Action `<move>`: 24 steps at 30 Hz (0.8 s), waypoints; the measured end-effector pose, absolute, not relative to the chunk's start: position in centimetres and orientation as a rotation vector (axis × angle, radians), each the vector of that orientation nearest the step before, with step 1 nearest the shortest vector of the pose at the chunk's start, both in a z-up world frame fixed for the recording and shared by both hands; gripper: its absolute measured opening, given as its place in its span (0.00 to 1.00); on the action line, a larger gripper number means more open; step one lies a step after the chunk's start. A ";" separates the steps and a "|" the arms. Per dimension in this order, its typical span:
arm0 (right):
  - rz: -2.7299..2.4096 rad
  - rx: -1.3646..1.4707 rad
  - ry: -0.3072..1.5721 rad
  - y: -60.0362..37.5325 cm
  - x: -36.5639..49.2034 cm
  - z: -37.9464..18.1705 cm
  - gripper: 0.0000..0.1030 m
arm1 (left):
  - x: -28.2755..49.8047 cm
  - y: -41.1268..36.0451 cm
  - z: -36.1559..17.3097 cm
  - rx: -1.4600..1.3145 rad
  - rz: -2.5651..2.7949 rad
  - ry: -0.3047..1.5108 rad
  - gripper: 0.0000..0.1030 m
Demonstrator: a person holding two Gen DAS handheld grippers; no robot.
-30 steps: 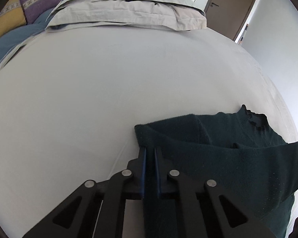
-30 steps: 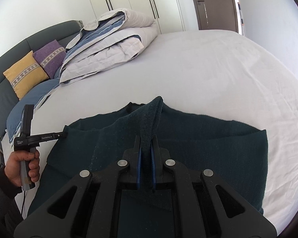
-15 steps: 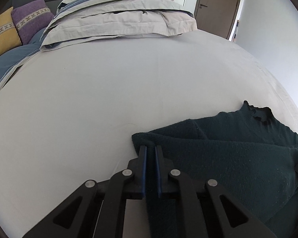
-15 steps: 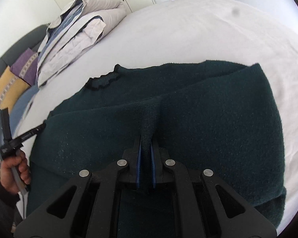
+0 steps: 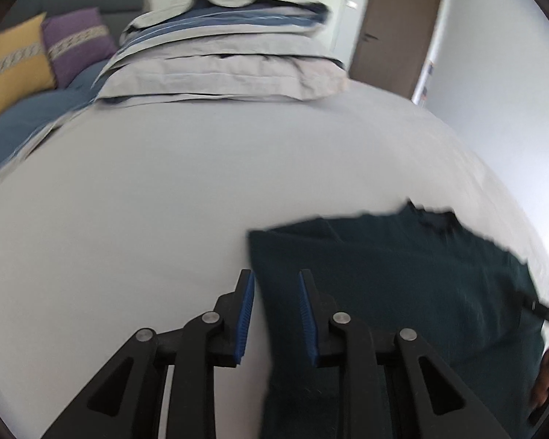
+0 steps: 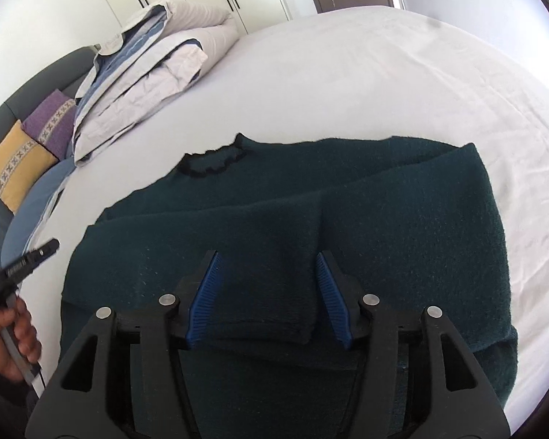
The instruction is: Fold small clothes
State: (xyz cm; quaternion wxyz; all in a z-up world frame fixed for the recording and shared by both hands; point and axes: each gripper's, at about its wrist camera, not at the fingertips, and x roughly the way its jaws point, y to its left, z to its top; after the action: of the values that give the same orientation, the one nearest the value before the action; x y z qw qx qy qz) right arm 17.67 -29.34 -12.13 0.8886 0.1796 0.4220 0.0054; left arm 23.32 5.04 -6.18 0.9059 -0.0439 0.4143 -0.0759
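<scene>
Dark green knit, the sweater (image 6: pixel 402 226) lies flat on the white bed (image 6: pixel 384 73), folded over itself, with its black-trimmed neck opening turned toward the far side; a folded sleeve lies on top of its body. The right gripper (image 6: pixel 269 281) hangs over this sleeve; its jaws have just been opening and now stand about half apart, with the sleeve end between the blue pads (image 6: pixel 205 292) but not pressed by them. The left gripper (image 5: pixel 274 303) is at the left edge of the sweater; its jaws have just been opening too, a narrow gap, and the cloth edge lies between them, loose. A folded duvet (image 5: pixel 223 62) and cushions (image 5: pixel 36 55) are well apart, at the head of the bed.
</scene>
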 end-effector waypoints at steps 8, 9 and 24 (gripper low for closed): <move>-0.041 0.405 0.938 -31.2 16.3 -13.6 0.17 | 23.8 4.2 -11.1 0.037 -0.068 0.952 0.35; -0.045 0.419 0.939 -31.7 16.3 -13.8 0.14 | 23.9 3.9 -11.2 0.075 -0.065 0.952 0.35; -0.050 0.512 0.940 -33.0 15.8 -15.7 0.05 | 23.7 4.5 -11.5 0.082 -0.046 0.942 0.40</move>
State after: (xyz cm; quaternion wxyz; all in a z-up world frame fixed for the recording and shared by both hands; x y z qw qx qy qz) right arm 15.76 -33.02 -15.72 0.8600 0.2437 0.4477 -0.0239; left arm 23.74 4.50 -11.49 0.8901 0.0393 0.4536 -0.0222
